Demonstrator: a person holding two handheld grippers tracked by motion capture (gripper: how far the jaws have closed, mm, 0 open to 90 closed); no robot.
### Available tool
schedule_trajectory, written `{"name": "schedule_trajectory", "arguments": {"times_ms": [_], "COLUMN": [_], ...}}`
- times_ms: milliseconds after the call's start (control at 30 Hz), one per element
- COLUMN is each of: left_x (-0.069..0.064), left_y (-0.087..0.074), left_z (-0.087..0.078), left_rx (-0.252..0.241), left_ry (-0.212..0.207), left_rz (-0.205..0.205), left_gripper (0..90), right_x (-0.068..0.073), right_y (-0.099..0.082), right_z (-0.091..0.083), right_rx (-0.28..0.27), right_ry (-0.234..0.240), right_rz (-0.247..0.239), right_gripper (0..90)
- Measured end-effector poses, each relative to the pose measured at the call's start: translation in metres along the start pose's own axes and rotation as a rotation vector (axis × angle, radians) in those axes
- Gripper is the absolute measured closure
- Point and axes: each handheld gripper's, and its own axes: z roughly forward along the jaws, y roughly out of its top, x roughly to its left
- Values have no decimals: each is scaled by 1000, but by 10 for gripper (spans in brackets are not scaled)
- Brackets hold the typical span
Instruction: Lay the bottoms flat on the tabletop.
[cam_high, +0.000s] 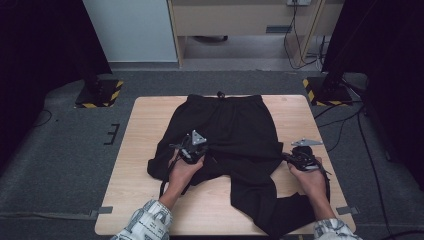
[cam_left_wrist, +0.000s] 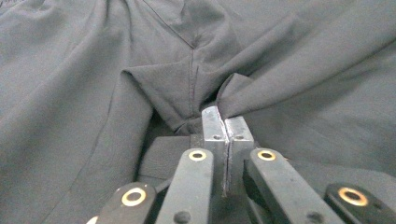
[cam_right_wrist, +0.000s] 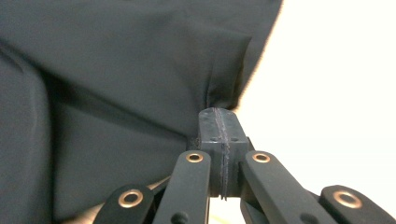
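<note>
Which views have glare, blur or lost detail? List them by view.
High view: sharp and evenly lit, but the black trousers lose most fold detail against the pale table. Left gripper view: soft light, cloth folds readable, the near left gripper slightly soft. Right gripper view: the table is blown out to white glare at the right, and the cloth edge there blurs above the right gripper.

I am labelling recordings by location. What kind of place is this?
Probably a lab or recording studio, not a home: a bare wooden table on grey carpet, hazard-striped stand bases at both sides, and loose cables on the floor.
</note>
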Motion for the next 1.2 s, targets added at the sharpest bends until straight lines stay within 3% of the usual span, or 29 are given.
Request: {"name": "schedule_trajectory", "arguments": {"times_ms": [133,367,500,533,633,733,900,1033,1067,1200], "left_x": [-9,-19,-24,-25,-25,-25,-23,-24,-25,-27], "left_y": [0,-6,-8,-8,-9,-8,-9,-9,-9,-8], "left_z": [3,11,15,15,17,16,15,16,16,13], "left_rx": [15,62,60,58,56,53,51,56,56,40], "left_ry": [-28,-48,-33,-32,-22,-26,-32,-35,-37,-40], "left_rz": [29,76,89,87,87,87,73,76,78,67], "left_gripper": [887,881,823,782,724,727,762,795,807,871], "right_x": [-8,-2,1,5,12,24,33,35,36,42], "right_y": [2,-12,-17,-18,-19,-23,-31,-39,-40,-40], "right_z": [-6,1,-2,-7,-16,-25,-35,-36,-36,-23], "right_rx": [8,69,24,-8,-45,-50,-79,-77,-88,-64], "right_ry": [-17,-30,-38,-50,-40,-21,-7,-8,12,35], "right_rz": [11,-18,-8,-13,-33,-91,-80,-100,-104,-113], "right_gripper": [900,897,714,628,552,497,564,741,772,784]}}
